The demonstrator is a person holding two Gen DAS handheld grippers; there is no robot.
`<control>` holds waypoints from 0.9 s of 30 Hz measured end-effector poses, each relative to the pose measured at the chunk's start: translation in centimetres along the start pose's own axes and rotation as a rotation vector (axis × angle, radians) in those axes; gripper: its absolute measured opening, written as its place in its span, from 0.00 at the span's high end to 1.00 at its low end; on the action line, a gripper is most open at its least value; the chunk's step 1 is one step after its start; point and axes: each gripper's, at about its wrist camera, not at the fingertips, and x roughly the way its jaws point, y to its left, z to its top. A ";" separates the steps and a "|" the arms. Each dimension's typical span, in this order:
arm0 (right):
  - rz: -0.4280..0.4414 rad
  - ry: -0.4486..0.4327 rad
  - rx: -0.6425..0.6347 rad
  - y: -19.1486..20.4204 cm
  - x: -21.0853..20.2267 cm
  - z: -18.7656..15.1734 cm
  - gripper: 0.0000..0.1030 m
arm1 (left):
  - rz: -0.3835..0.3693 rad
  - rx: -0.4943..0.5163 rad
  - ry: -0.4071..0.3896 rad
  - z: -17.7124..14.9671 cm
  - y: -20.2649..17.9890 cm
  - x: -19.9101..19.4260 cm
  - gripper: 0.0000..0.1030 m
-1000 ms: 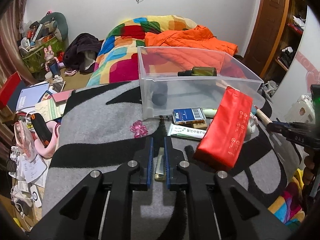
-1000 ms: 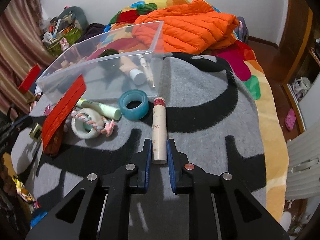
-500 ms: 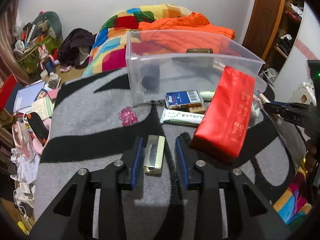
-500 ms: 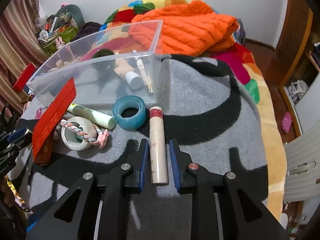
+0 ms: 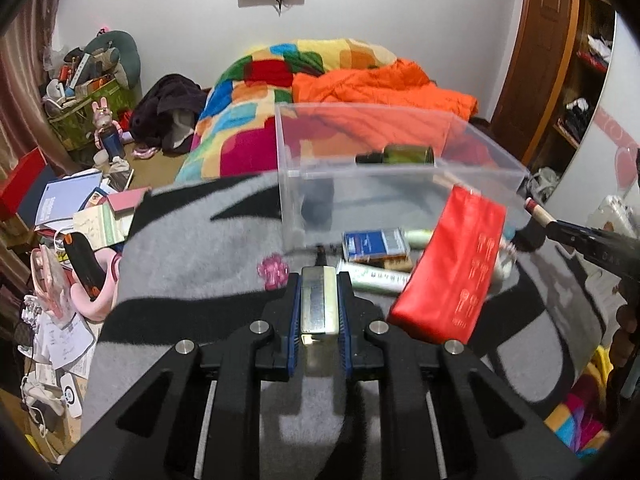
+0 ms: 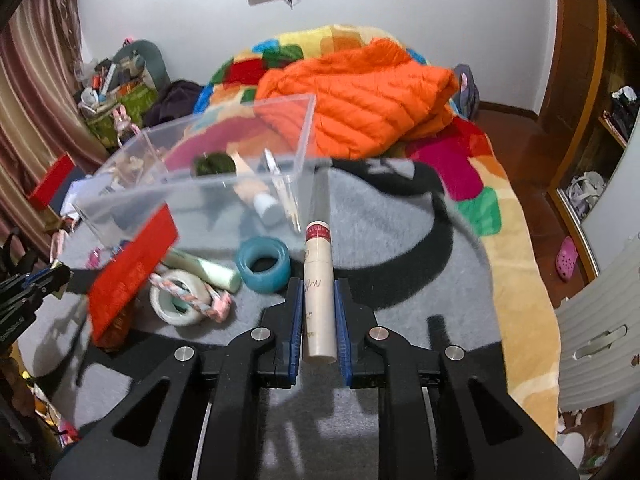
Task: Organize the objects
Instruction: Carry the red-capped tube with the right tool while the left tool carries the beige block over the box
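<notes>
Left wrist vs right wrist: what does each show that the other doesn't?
Left wrist only: the left gripper shut on a metal lighter, a blue box, a pink bow, and papers on the floor.

Right wrist only: the right gripper shut on a cream tube, a teal tape roll, a white tape roll with a braided cord, and a pink shoe.

Both: the clear bin, red pouch, orange jacket, and grey blanket.

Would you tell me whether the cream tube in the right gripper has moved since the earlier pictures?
Yes: the cream tube, clamped in the right gripper, has lifted off the blanket; its cap now overlaps the clear bin.
</notes>
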 end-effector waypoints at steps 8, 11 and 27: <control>0.077 -0.079 0.001 0.8 -2.2 2.5 0.87 | 0.003 -0.002 -0.052 2.8 -0.6 -0.2 0.85; 0.095 -0.092 -0.003 1.3 -2.3 3.4 0.87 | 0.004 0.001 -0.069 3.9 -0.8 -0.1 0.85; 0.169 -0.046 -0.004 3.0 1.9 7.2 0.87 | -0.005 0.020 -0.047 8.0 -1.6 3.0 0.85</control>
